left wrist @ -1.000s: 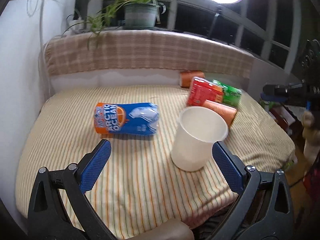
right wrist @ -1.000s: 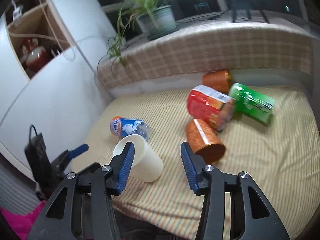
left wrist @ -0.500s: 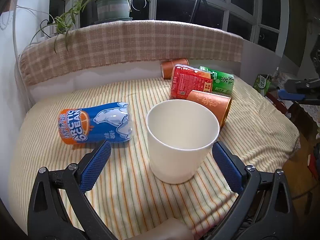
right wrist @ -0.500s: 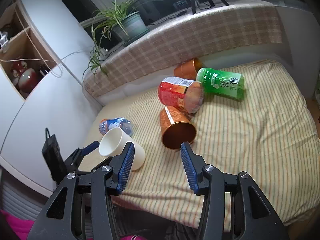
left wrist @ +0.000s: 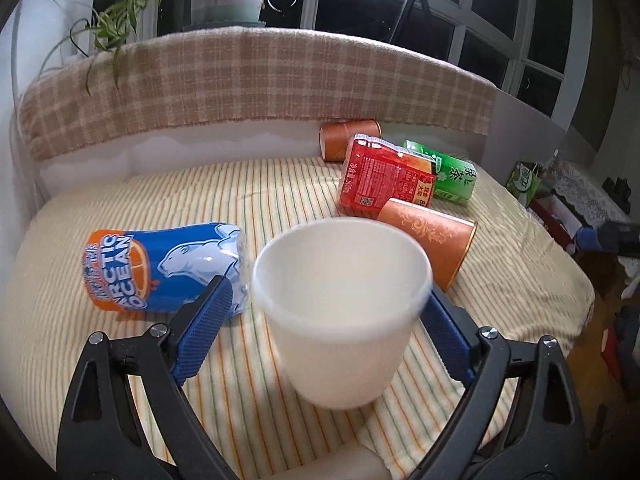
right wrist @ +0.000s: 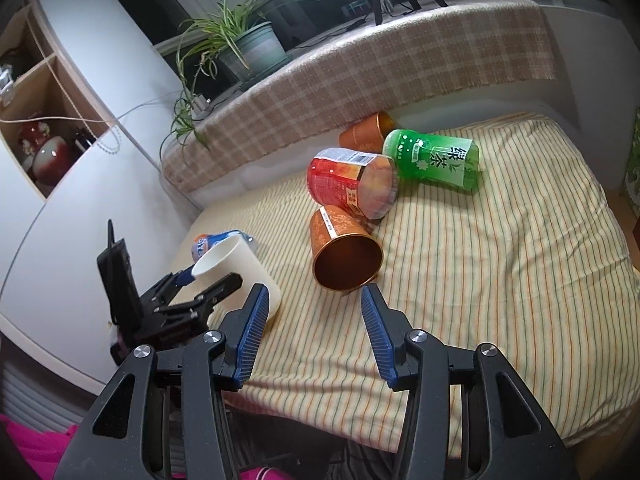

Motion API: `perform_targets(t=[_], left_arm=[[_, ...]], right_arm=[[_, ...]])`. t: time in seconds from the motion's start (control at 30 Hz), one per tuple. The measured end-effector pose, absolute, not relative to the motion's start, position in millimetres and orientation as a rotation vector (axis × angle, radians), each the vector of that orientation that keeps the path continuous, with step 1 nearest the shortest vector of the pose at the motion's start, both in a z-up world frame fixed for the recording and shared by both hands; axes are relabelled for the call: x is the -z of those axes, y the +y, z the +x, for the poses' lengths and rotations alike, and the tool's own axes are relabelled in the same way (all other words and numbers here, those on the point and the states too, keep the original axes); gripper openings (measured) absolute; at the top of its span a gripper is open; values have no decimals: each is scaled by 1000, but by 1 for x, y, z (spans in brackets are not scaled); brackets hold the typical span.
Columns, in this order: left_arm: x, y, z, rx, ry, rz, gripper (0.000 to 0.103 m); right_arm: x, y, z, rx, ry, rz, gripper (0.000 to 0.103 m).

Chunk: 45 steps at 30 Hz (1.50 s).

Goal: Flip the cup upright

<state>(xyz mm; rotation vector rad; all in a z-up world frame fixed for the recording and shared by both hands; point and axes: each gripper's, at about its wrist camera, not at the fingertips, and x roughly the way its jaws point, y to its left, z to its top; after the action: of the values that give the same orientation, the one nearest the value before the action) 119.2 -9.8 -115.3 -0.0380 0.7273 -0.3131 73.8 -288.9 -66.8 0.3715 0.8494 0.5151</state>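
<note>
Straddling cup (left wrist: pixel 340 312) with left gripper (left wrist: pixel 326 312), jaws apart, mouth up.
Cup sits between fingers, seemingly ungripped; next: release check or closing. Right gripper (right wrist: pixel 310 322) apart, empty.

A lived-in home room at night is shown. A striped cloth (right wrist: pixel 500 264) is spread over the surface, backed at twelve o'clock by a ledge draped in a plaid blanket (left wrist: pixel 256 80). A potted spider plant (right wrist: pixel 244 46) is set on the sill before dark window panes (left wrist: pixel 360 4). A wall niche with a red-and-white ceramic jar (right wrist: pixel 44 152) is seen at nine o'clock in the right wrist view. Drink bottles and cups are strewn across the cloth.
</note>
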Motion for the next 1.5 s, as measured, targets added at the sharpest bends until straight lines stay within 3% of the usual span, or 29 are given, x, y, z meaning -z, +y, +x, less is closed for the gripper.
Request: perform_targets(t=[0.07,0.13,0.2,0.87,1.07,1.5], left_arm=[[116,-12,126,324,735,-49,91],[119,-14,134,329,764,-68,79],[121,-13,141,325,778,-91,78],[131,-33,179,300,819,-22,80],[130,-29,185,310,876,-45,91],[125,-20,212,248,931,-10,91]], right_arm=[[68,-291,74,-508,853,376,47],[69,-292,74,-502,857,381,47],[71,-293,74,-496,860,386,47],[84,-302,74,-481,891,425,47],[86,-308,73,-468,890,440,47],[92,-312,67,-470,888,470,47]])
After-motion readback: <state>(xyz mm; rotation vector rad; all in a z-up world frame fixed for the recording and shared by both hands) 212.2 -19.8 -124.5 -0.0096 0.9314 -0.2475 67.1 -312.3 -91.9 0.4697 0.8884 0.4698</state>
